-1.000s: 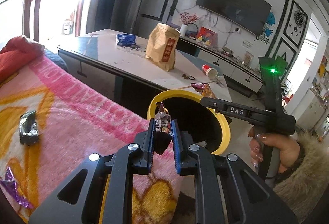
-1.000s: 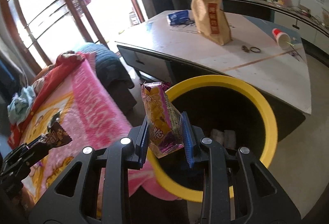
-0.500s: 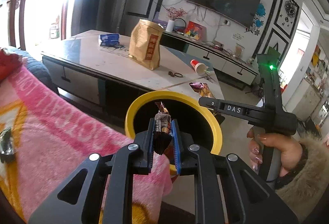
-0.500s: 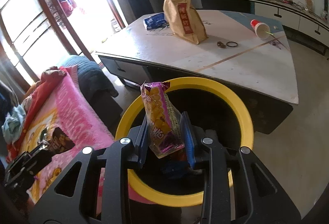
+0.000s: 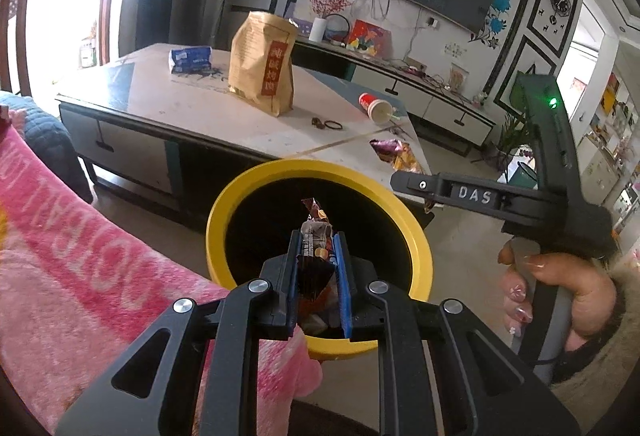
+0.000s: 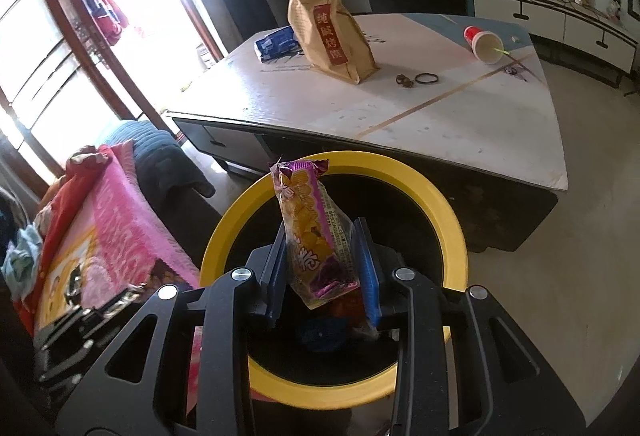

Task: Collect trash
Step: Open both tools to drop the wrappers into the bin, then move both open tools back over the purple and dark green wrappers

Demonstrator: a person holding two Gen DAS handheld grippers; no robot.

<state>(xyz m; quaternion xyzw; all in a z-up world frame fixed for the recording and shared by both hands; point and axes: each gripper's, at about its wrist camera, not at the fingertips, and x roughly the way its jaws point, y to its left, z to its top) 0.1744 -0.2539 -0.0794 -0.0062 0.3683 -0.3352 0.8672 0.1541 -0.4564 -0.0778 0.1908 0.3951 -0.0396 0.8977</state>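
My left gripper is shut on a dark brown snack wrapper and holds it over the mouth of the yellow-rimmed black trash bin. My right gripper is shut on a purple and yellow snack packet, also over the bin. The right gripper also shows in the left wrist view, with the packet sticking up past its tip. Some trash lies at the bin's bottom.
A pink blanket covers the sofa on the left. Behind the bin stands a low table with a brown paper bag, a blue packet, a tipped red cup and hair ties.
Both grippers have moved off the blanket toward the bin and now hang over its opening, each still holding its wrapper. The sofa trash has passed out of view.
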